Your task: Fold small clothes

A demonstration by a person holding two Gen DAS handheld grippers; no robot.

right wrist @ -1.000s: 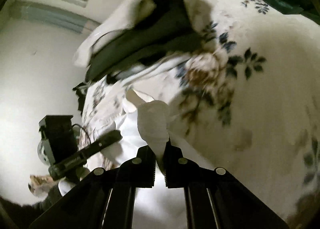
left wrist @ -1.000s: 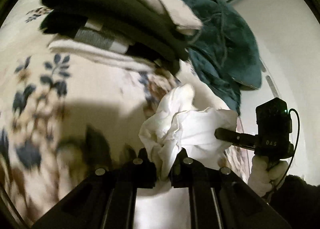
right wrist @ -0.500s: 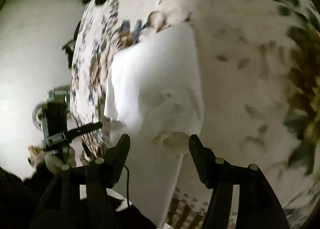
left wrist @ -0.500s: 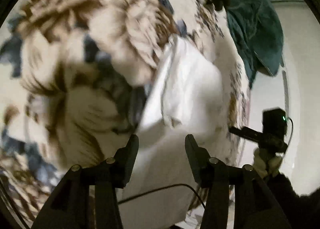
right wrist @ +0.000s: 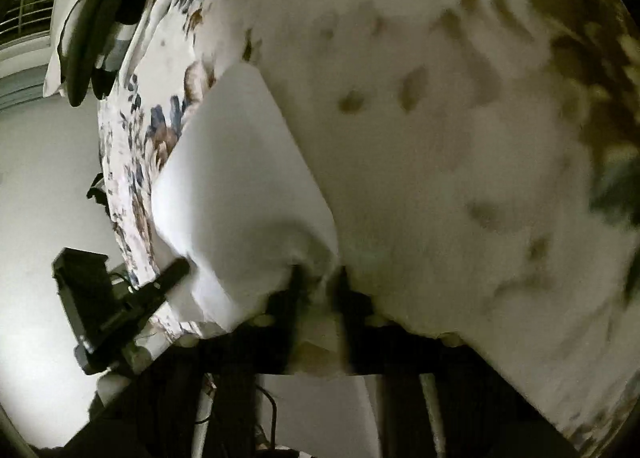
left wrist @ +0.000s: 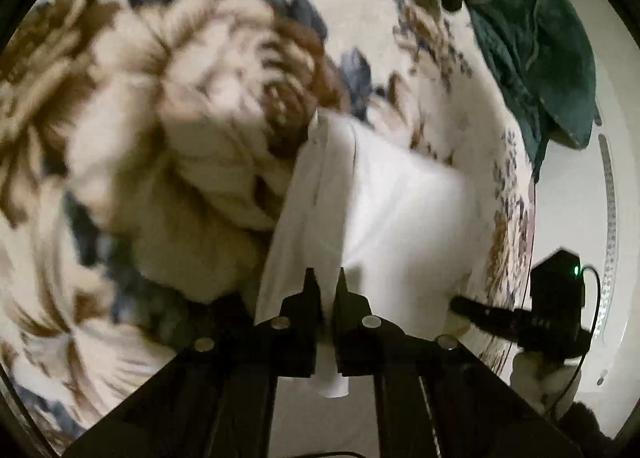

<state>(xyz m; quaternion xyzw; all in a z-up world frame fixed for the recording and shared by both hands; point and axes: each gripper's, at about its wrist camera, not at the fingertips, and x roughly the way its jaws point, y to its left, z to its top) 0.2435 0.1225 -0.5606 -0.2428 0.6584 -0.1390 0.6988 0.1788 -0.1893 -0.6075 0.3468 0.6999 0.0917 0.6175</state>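
A small white garment (left wrist: 396, 217) lies spread on a floral bedspread (left wrist: 168, 161). My left gripper (left wrist: 325, 282) is shut on the garment's near left edge, with white cloth running between its fingers. In the right wrist view the same white garment (right wrist: 236, 185) lies flat, and my right gripper (right wrist: 318, 278) is shut on its near right corner. Each gripper shows in the other's view: the right one (left wrist: 520, 318) at the garment's right edge, the left one (right wrist: 132, 294) at its left edge.
A dark teal blanket (left wrist: 540, 45) is bunched at the far right of the bed. A stack of folded dark and light clothes (right wrist: 100, 13) sits at the far end. The bedspread (right wrist: 440, 137) extends wide to the right. A pale wall (right wrist: 44, 177) stands beyond the bed's edge.
One second ago both grippers held the bunched garment in the air. They laid it flat and opened half a second ago. Now both have shut again on its near edge.
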